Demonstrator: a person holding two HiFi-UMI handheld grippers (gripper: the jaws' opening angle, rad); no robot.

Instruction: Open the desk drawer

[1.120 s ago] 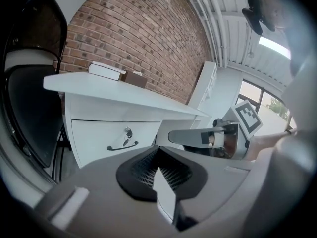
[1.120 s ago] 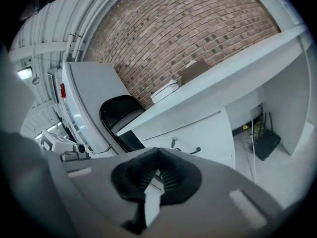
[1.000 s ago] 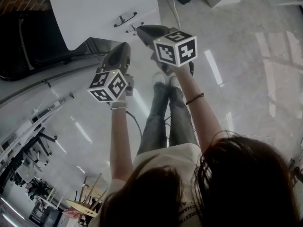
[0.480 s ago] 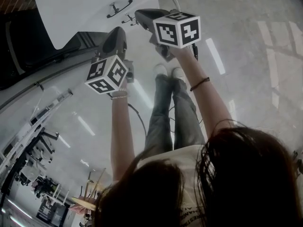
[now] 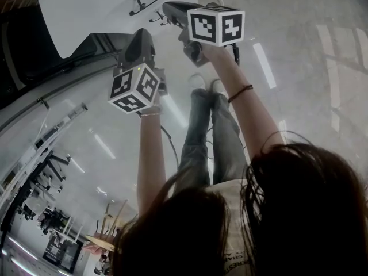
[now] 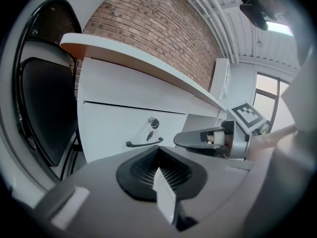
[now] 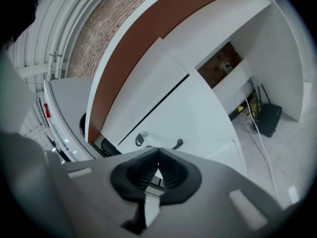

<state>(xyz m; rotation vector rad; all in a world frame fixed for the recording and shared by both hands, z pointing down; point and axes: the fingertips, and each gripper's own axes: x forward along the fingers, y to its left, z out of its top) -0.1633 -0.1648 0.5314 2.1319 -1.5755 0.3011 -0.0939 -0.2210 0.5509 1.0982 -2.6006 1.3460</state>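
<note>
- Desk [image 6: 124, 83]: white flat panels under a slim wood-toned top edge, standing against the far red brick wall [image 6: 158, 29]. Its open bay on the right holds a small black box with thin antennas [image 7: 268, 118] and a white cable [image 7: 262, 150] trailing over the floor.
- Chair [image 6: 44, 108]: glossy black curved frame with a dark back, left of the desk.
- Drawer [image 6: 111, 128]: plain white front just under the desktop, sitting flush and shut (contents hidden).
- Right gripper [image 7: 157, 157]: grey shell with ribbed black pads, jaws pressed together on nothing. It is held near the drawer front, clear of it.
- Left gripper [image 6: 158, 152]: same build, jaws likewise closed and empty, nearer the person than the right one.
- Handle [image 6: 143, 143]: thin dark curved bar on the drawer.
- Lock [image 6: 153, 123]: round and metallic, just above the handle, with a key hanging from it.
</note>
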